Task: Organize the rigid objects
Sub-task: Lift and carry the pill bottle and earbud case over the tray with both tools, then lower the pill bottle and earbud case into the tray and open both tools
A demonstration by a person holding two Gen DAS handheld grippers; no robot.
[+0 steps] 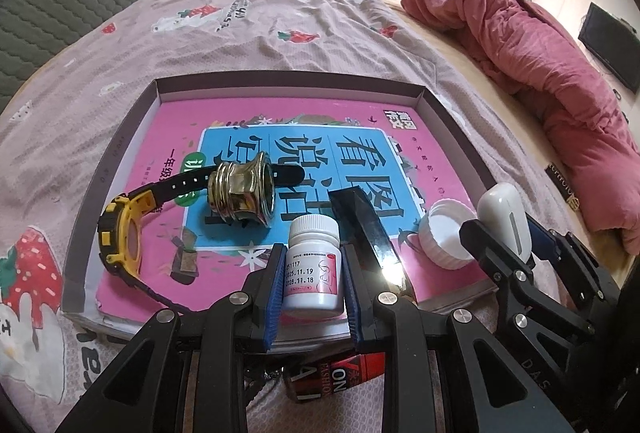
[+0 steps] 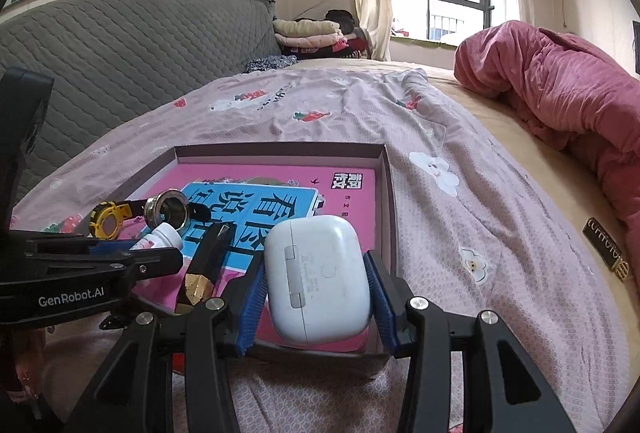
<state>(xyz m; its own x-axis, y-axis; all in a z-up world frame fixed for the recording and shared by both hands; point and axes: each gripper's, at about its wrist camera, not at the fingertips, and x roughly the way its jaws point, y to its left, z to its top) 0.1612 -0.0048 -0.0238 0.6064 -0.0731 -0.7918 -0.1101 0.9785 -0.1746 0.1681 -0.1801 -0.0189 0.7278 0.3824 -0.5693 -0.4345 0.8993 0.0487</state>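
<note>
Left wrist view: the left gripper [image 1: 312, 269] holds a small white plastic pill bottle [image 1: 314, 265] upright over the near edge of a shallow grey cardboard tray [image 1: 288, 78] lying on a bed. Its blue ribbed fingers [image 1: 273, 297] are drawn in narrow and press the bottle's sides below the screw cap. The bottle looks light, stiff and smooth, so a grip on the straight body seems best. On the pink children's book [image 1: 168, 137] lining the tray lie a yellow-and-black wristwatch [image 1: 120, 229], a gold threaded metal fitting [image 1: 244, 189], a glossy black bar [image 1: 362, 221] and a white ribbed lid [image 1: 448, 237].

Right wrist view: the right gripper [image 2: 318, 289] carries a white rounded earbud case [image 2: 320, 277] above the tray's near right corner, hinge side toward the camera. Its fingers [image 2: 252, 301] stand at a middling width, clamped on the case's two flanks. The hard, slick shell is likely to slip if squeezed near its curved ends; the flat middle is the surer hold.
</note>
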